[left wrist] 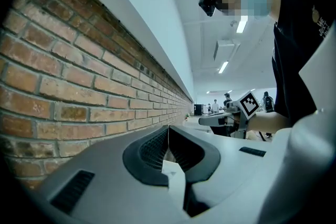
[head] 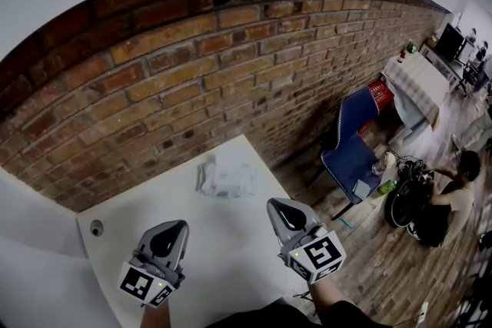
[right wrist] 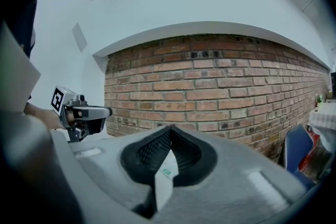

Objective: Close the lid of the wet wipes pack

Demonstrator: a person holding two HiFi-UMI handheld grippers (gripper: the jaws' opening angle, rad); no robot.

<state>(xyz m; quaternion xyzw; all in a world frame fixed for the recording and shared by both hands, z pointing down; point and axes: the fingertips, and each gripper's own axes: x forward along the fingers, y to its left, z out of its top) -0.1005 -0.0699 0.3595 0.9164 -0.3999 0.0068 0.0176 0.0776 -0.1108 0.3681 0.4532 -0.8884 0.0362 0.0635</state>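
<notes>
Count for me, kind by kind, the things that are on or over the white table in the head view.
Grippers: 2, the left gripper and the right gripper, both with jaws together and nothing held
Wet wipes pack: 1
Small round dark fitting near the corner: 1
Total: 4

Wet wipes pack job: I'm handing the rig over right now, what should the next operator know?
Left claw: shut, empty.
Right claw: shut, empty.
Both sit short of the white soft wet wipes pack, which lies apart from them on the white table, near the red brick wall.
Done: nothing that shows.
To do: reach the pack and shut it; how open it is now is too small to read.
</notes>
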